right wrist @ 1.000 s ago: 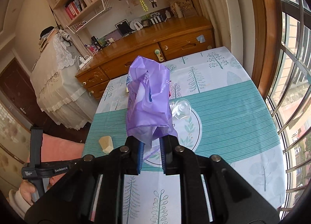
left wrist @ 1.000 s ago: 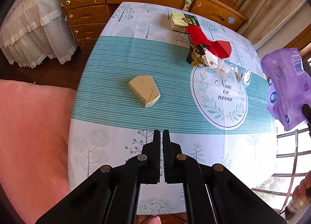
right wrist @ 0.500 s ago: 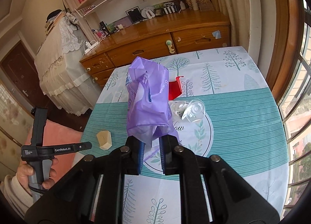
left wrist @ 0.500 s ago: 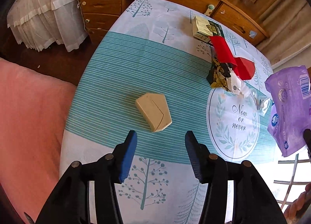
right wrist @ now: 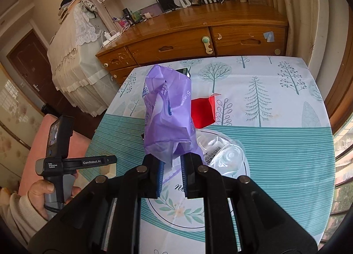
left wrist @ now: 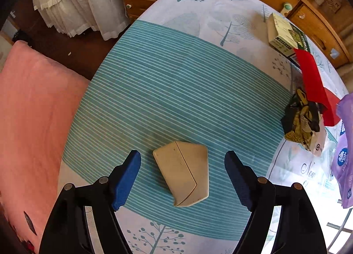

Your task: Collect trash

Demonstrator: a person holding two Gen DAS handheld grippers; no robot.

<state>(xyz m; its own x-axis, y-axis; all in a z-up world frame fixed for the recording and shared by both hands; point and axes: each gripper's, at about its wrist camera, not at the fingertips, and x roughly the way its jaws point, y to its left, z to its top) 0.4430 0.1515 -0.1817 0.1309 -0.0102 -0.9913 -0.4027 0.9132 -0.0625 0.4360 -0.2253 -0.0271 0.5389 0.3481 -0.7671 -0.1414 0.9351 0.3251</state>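
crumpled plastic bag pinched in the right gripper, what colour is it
Light purple with white and blue print, clearest in the right wrist view: crumpled plastic bag.

I see my left gripper (left wrist: 182,177) pointing down over the table (left wrist: 176,90), jaws opening, blue pads either side of a beige box (left wrist: 183,176) without touching; red paper (left wrist: 313,81) lies far right
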